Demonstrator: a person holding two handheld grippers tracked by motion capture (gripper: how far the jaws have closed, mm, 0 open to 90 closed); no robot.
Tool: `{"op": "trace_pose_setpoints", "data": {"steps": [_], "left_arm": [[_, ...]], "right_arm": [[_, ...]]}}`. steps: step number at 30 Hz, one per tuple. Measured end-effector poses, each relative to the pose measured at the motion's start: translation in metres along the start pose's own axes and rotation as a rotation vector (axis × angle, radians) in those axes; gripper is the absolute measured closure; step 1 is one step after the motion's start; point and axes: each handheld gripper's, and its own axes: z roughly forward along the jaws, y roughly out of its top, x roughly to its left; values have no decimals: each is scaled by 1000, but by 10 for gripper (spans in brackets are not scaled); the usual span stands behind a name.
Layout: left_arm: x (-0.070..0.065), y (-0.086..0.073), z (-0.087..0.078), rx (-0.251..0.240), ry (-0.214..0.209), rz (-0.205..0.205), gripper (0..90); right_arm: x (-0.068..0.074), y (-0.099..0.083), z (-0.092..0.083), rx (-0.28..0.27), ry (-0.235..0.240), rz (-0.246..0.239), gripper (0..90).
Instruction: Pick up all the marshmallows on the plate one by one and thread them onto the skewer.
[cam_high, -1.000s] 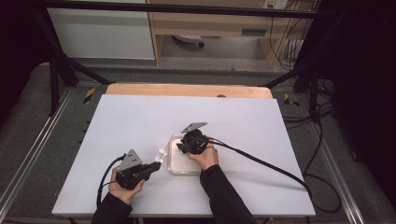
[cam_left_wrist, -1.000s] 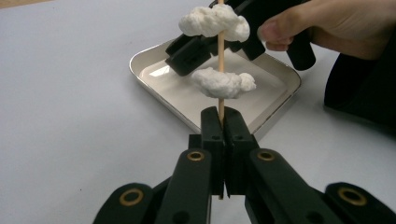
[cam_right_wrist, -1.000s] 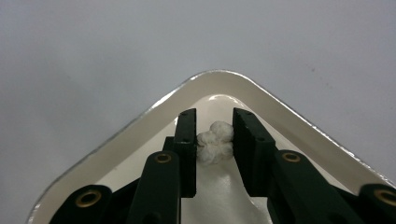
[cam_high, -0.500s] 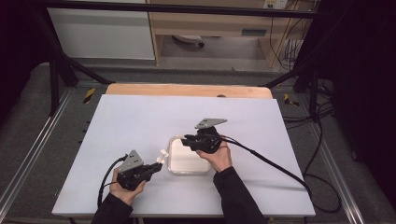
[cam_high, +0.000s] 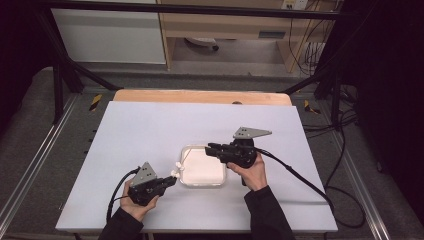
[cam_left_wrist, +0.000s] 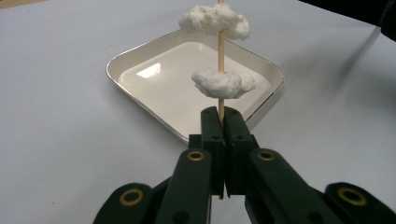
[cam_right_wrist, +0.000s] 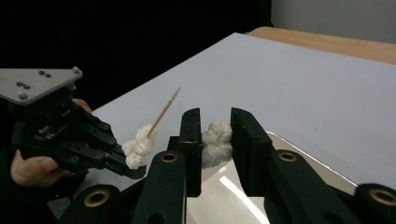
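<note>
Skewer (cam_left_wrist: 221, 56), carrying two white pieces, is clamped upright in the left gripper (cam_left_wrist: 221, 122), whose jaws are fully closed, over the tray (cam_left_wrist: 122, 64). Right gripper (cam_right_wrist: 215, 135) has lifted a third piece (cam_right_wrist: 215, 141) from the tray, jaws pinching it; threading comes next.

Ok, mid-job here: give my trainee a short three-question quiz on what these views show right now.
1. True or false: the left gripper is shut on the wooden skewer.
2. How many white pieces are threaded on that skewer in the left gripper view?
A. none B. two C. five
3. What sits between the jaws of the right gripper?

Key
1. True: its jaws are closed on the stick, over the white tray.
2. B: one low on the stick, one higher up.
3. A white marshmallow-like piece, pinched above the tray, with the skewer's bare tip off to one side.
</note>
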Motion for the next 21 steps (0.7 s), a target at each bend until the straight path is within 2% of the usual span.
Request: {"op": "trace_pose_setpoints", "data": {"steps": [3, 9, 15, 21], "left_arm": [[-1, 0, 0, 3, -5, 8, 891], [-3, 0, 2, 2, -10, 16, 891], [-4, 1, 2, 3, -14, 21, 891], [-4, 1, 2, 0, -16, 23, 891]], "right_arm": [[0, 4, -6, -37, 17, 8, 748], [-1, 11, -10, -97, 59, 56, 749], [-1, 16, -6, -113, 76, 73, 749], [0, 20, 2, -104, 83, 77, 749]]}}
